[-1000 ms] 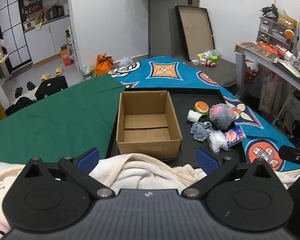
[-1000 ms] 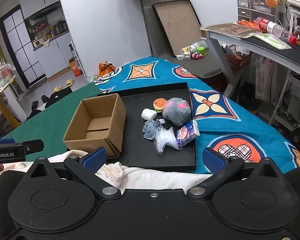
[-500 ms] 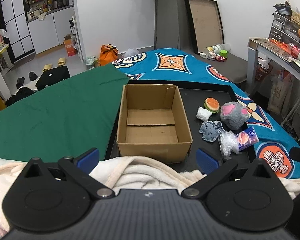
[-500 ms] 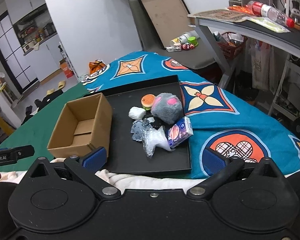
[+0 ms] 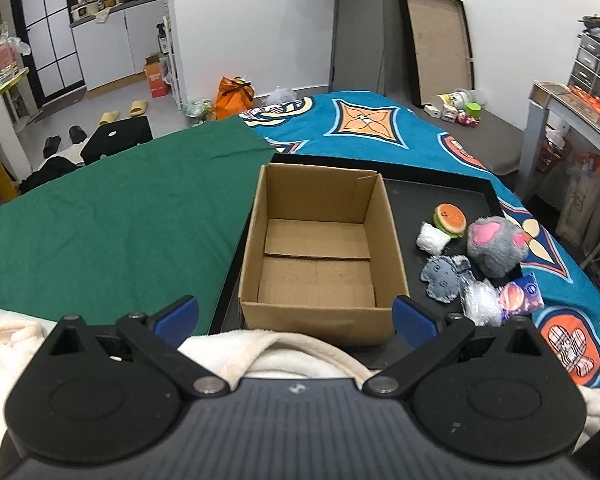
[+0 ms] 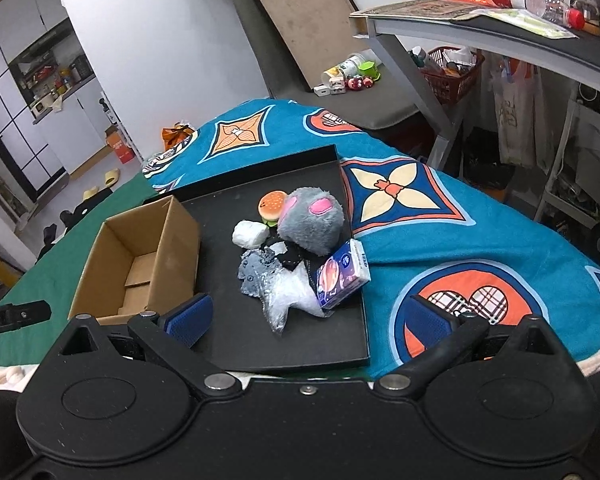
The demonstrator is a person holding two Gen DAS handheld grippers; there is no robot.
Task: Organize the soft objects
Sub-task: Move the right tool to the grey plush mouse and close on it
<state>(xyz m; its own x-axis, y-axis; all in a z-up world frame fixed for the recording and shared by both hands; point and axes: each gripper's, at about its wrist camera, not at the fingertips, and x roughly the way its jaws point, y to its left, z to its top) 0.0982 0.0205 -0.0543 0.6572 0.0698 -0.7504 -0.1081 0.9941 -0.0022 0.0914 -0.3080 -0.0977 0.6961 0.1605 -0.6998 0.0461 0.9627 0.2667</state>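
Both grippers nearer than before | left gripper (image 5: 295, 317) fingers wide | right gripper (image 6: 308, 319) fingers wide, empty

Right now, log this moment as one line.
left gripper: open, empty | right gripper: open, empty | cardboard box: empty | soft toys: piled on black tray

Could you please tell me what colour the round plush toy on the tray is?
Grey, with pink patches; the plush toy shows best in the right wrist view.
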